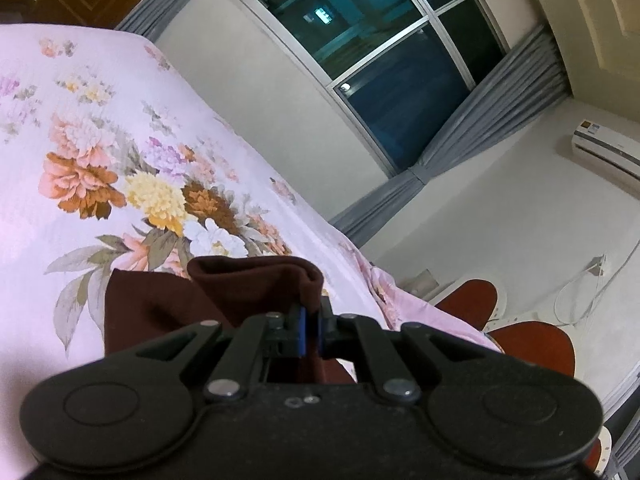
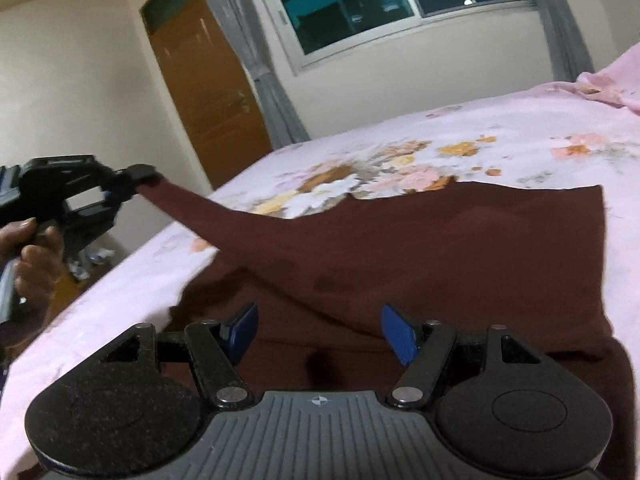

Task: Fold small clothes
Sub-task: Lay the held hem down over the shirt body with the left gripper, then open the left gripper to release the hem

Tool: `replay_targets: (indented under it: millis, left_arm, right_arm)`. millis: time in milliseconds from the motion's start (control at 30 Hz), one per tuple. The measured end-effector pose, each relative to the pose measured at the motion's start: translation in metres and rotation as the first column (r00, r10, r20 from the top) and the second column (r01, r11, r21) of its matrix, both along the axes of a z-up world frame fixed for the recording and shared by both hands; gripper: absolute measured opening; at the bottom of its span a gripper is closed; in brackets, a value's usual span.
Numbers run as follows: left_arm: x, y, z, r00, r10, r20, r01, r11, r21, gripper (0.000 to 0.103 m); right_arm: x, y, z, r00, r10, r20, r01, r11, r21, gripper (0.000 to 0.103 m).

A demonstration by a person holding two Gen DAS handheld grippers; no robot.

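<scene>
The left hand-held gripper (image 1: pixel 311 322) pinches a corner of the maroon garment (image 2: pixel 440 248) beyond the bed (image 2: pixel 520 128) edge, while the right hand-held gripper (image 2: pixel 318 328) hovers wide-jawed above its near hem.

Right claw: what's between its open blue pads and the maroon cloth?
Nothing: in the right wrist view the right claw hangs open directly over the dark maroon cloth garment, the stretch bare.

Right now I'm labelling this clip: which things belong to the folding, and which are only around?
Belong to the job:
maroon garment
left gripper, shut on a corner of it
right gripper, open above it
floral bedsheet beneath

Only around:
window
grey curtains
wooden door
air conditioner
</scene>
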State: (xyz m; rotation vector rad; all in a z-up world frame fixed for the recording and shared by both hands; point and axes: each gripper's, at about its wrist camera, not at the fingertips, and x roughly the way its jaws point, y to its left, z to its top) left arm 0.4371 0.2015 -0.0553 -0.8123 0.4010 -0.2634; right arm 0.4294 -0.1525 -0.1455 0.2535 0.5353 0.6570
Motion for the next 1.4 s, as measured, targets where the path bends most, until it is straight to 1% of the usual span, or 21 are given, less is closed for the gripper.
replay_targets:
  millis: [167, 267, 300, 367, 400, 467, 500, 567, 633, 767, 833, 900, 967, 1067, 1133, 1167, 1200, 1267, 1333, 1367, 1400]
  left_arm:
    - [0.002, -0.002, 0.006, 1.0, -0.01, 0.011, 0.01, 1.0, 0.006, 0.004]
    - [0.002, -0.004, 0.009, 1.0, -0.02, 0.019, 0.02, 1.0, 0.004, 0.004]
    - [0.001, -0.005, 0.01, 1.0, -0.02, 0.022, 0.02, 1.0, 0.004, 0.004]
    - [-0.001, -0.004, 0.01, 0.999, -0.015, 0.028, 0.015, 1.0, 0.003, 0.004]
    - [-0.002, -0.002, 0.01, 1.0, -0.009, 0.028, 0.009, 1.0, 0.001, 0.004]
    - [-0.002, 0.004, 0.006, 1.0, 0.001, 0.02, -0.001, 1.0, 0.005, 0.004]
    - [-0.001, 0.007, 0.003, 1.0, 0.005, 0.012, -0.005, 1.0, 0.005, 0.004]
    - [-0.001, 0.011, -0.006, 1.0, 0.009, -0.008, -0.009, 1.0, 0.008, 0.004]
    - [-0.005, 0.013, -0.016, 0.999, 0.013, -0.03, -0.012, 1.0, 0.023, 0.004]
    - [-0.005, 0.02, -0.041, 0.996, 0.027, -0.089, -0.025, 1.0, 0.017, 0.004]
    - [0.0, 0.023, -0.056, 0.989, 0.018, -0.144, -0.016, 1.0, 0.011, 0.004]
    - [-0.001, 0.025, -0.064, 0.987, 0.021, -0.162, -0.018, 1.0, 0.02, 0.004]
    - [-0.003, 0.027, -0.073, 0.983, 0.011, -0.185, -0.007, 1.0, 0.018, 0.004]
    - [-0.009, 0.027, -0.09, 0.972, 0.017, -0.234, -0.005, 0.999, 0.053, 0.004]
    - [-0.01, 0.027, -0.103, 0.958, 0.028, -0.287, -0.011, 0.998, 0.061, 0.004]
    - [-0.012, 0.028, -0.109, 0.953, 0.028, -0.3, -0.01, 0.998, 0.061, 0.005]
    - [-0.014, 0.03, -0.112, 0.952, 0.026, -0.304, -0.01, 0.998, 0.057, 0.008]
    - [-0.017, 0.037, -0.113, 0.954, 0.019, -0.3, -0.006, 0.999, 0.044, 0.012]
    - [-0.025, 0.046, -0.108, 0.957, 0.019, -0.288, -0.006, 0.999, 0.046, 0.017]
    - [-0.031, 0.052, -0.102, 0.955, 0.054, -0.29, -0.03, 0.996, 0.086, 0.028]
    - [-0.036, 0.057, -0.096, 0.952, 0.097, -0.291, -0.059, 0.989, 0.137, 0.033]
  right_arm:
    - [-0.011, 0.012, 0.005, 0.996, 0.085, 0.004, -0.085, 0.996, 0.039, 0.069]
    - [-0.004, 0.02, 0.002, 0.996, 0.079, -0.032, -0.078, 0.996, 0.033, 0.069]
    - [0.0, 0.02, -0.001, 0.997, 0.06, -0.047, -0.059, 0.998, 0.024, 0.069]
    - [0.012, 0.021, -0.007, 0.996, -0.039, -0.075, 0.034, 0.997, -0.067, 0.069]
    - [0.018, 0.016, -0.009, 0.99, -0.111, -0.081, 0.102, 0.989, -0.111, 0.069]
    - [0.023, -0.003, -0.01, 0.956, -0.283, -0.072, 0.266, 0.946, -0.187, 0.069]
    - [0.024, -0.012, -0.011, 0.945, -0.319, -0.076, 0.3, 0.934, -0.193, 0.069]
    - [0.026, -0.026, -0.014, 0.943, -0.318, -0.101, 0.299, 0.94, -0.167, 0.069]
    - [0.023, -0.026, -0.013, 0.938, -0.338, -0.075, 0.318, 0.926, -0.205, 0.066]
    - [0.021, -0.03, -0.016, 0.936, -0.342, -0.086, 0.322, 0.929, -0.185, 0.066]
    - [0.022, -0.031, -0.012, 0.937, -0.339, -0.089, 0.319, 0.93, -0.18, 0.066]
    - [0.015, -0.037, -0.007, 0.939, -0.336, -0.081, 0.32, 0.933, -0.165, 0.066]
    - [0.005, -0.051, -0.003, 0.931, -0.358, -0.078, 0.347, 0.93, -0.12, 0.066]
    - [0.011, -0.077, -0.01, 0.919, -0.345, -0.19, 0.355, 0.935, 0.02, 0.066]
    - [0.015, -0.088, -0.016, 0.898, -0.365, -0.247, 0.384, 0.923, 0.033, 0.066]
    - [0.012, -0.09, -0.017, 0.903, -0.352, -0.246, 0.373, 0.927, 0.042, 0.066]
    - [0.008, -0.092, -0.016, 0.91, -0.34, -0.237, 0.359, 0.933, 0.037, 0.066]
    - [-0.005, -0.094, -0.009, 0.931, -0.301, -0.205, 0.309, 0.951, 0.006, 0.066]
    - [-0.021, -0.105, 0.0, 0.949, -0.267, -0.17, 0.272, 0.962, 0.008, 0.066]
    - [-0.028, -0.112, 0.007, 0.957, -0.258, -0.135, 0.261, 0.965, 0.005, 0.066]
    - [-0.032, -0.118, 0.014, 0.96, -0.263, -0.094, 0.263, 0.965, -0.01, 0.066]
